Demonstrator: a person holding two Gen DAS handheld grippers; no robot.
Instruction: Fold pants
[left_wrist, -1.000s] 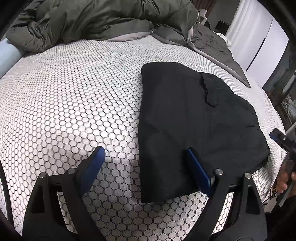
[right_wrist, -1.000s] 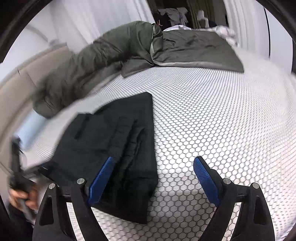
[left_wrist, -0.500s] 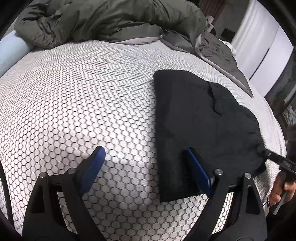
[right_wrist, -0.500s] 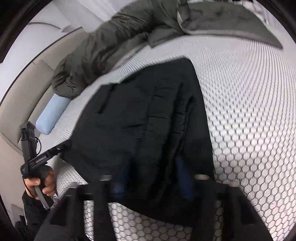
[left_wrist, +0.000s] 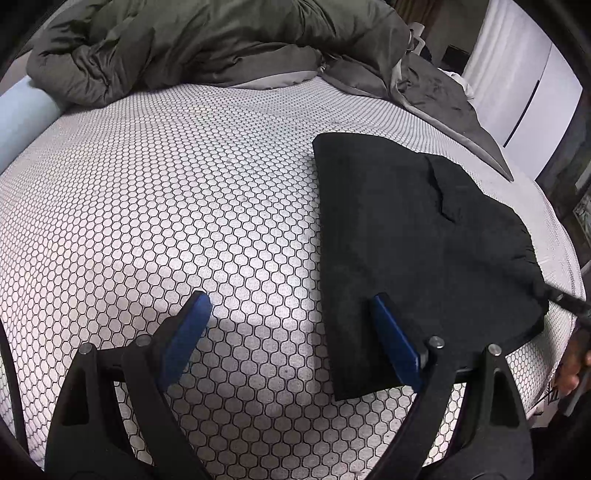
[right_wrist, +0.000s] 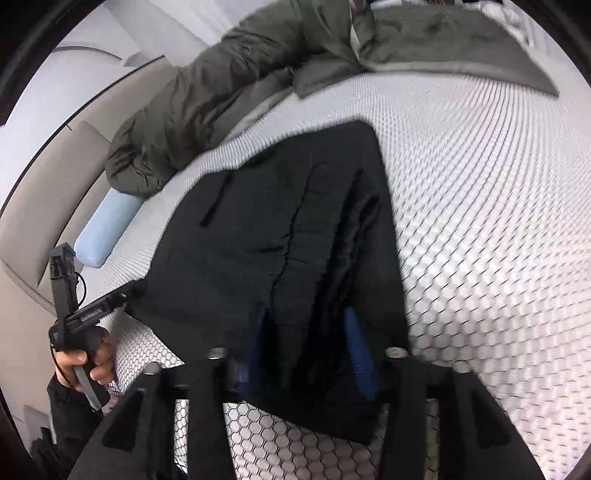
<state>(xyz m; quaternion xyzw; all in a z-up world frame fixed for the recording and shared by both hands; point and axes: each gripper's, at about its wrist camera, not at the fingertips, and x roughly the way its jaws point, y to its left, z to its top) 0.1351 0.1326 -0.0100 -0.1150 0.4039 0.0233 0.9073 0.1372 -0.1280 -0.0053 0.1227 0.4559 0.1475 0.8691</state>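
Honeycomb mattress (left_wrist: 184, 206); black pants (left_wrist: 413, 236); label possibly unreadable.

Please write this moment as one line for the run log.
pants: folded, flat on bed | left gripper: open, holds nothing | right gripper: opening, pants edge between fingers | duvet: bunched behind

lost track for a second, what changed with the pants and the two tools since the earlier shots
The right tool came in from the bare mattress onto the near edge of the folded black pants; its jaws narrowed around the cloth and are now opening again, cloth between them. The left tool stayed wide open, holding nothing. The pants stayed folded flat.
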